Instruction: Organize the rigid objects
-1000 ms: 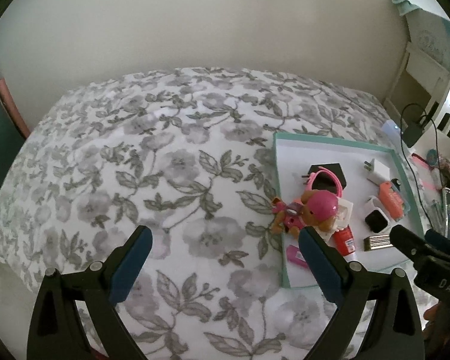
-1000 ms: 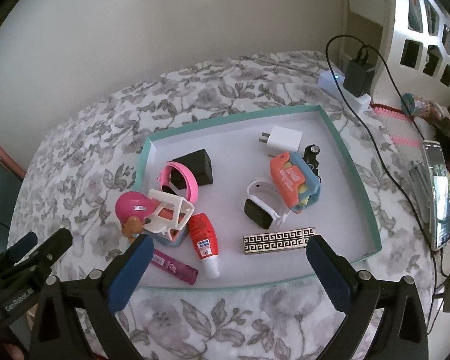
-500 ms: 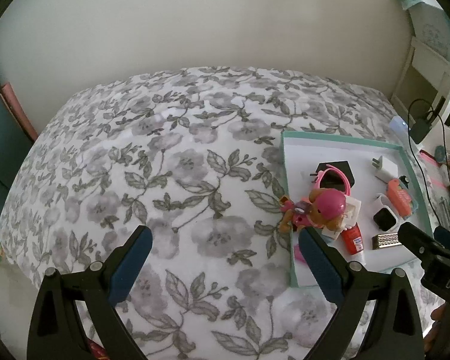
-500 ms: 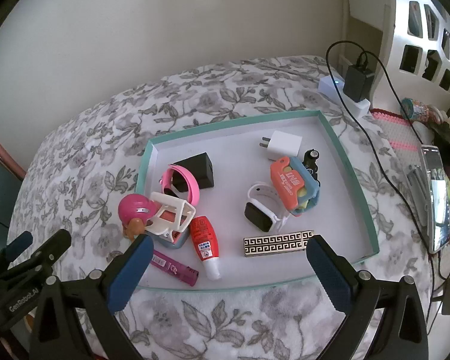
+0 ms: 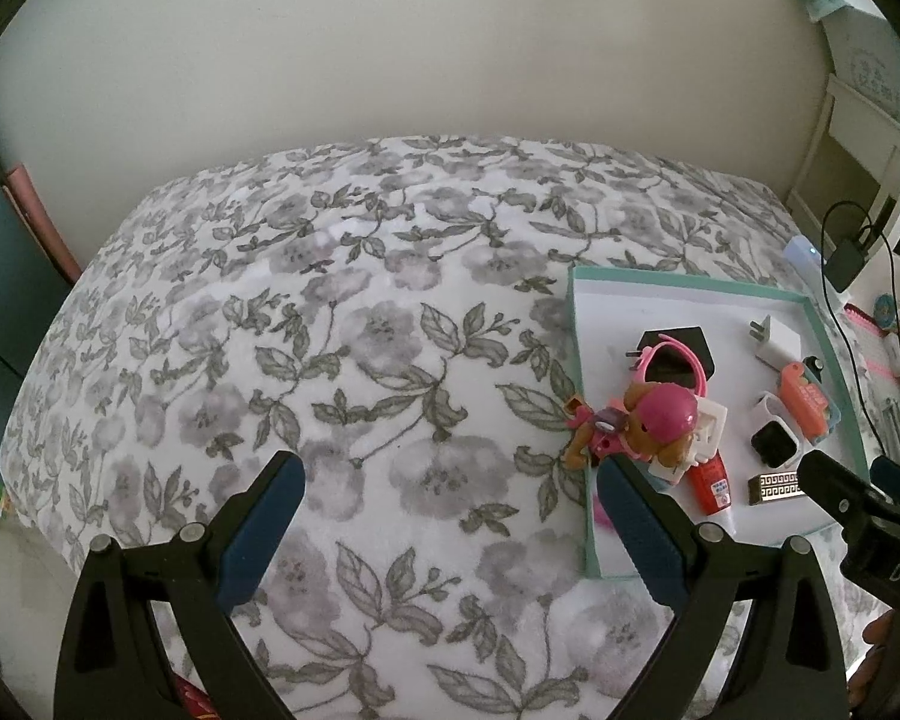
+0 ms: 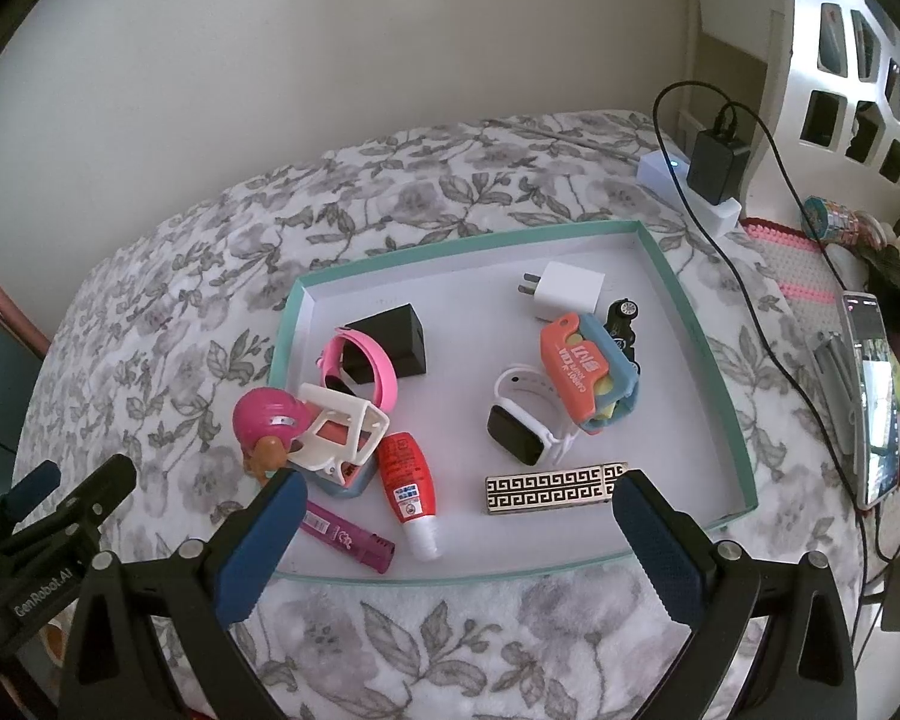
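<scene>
Covering the bed, a floral blanket (image 5: 342,360) meets the plain wall (image 5: 390,42).

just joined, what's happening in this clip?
A person holds two handheld grippers over a floral bedspread. Both the left gripper and right gripper are open and empty. The teal tray holds small items: a white charger, a white smartwatch, a red tube. Nothing is gripped yet.
</scene>
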The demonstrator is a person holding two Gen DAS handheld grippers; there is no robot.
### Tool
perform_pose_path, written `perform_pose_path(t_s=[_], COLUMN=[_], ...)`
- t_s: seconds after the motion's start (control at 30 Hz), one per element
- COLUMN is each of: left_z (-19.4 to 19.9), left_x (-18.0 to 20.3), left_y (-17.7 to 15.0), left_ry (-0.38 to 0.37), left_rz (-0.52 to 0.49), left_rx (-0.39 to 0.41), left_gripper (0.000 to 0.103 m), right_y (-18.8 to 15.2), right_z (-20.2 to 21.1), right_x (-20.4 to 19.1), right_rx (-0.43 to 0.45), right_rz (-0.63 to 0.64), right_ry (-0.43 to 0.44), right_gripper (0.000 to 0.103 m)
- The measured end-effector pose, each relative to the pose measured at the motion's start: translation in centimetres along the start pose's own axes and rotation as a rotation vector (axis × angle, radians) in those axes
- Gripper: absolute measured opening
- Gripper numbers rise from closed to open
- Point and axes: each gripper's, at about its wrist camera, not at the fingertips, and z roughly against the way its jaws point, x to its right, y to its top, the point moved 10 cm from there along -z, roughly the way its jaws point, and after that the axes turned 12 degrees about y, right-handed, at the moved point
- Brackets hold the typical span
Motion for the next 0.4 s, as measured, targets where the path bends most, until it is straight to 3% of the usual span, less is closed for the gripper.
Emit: perform_pose_path(t_s=[0.4], left_z=[0.19], left_x=[-0.18], left_y=[0.06], left_ry=[0.009], left_rz=[0.007], left_rx=[0.011], left_gripper=[0.098], right_y=[0.02], right_z=[-0.05], right_x=[-0.04], right_rx=[0.001], right_rz=[-0.001], right_ry=[-0.001], right_gripper=[0.103])
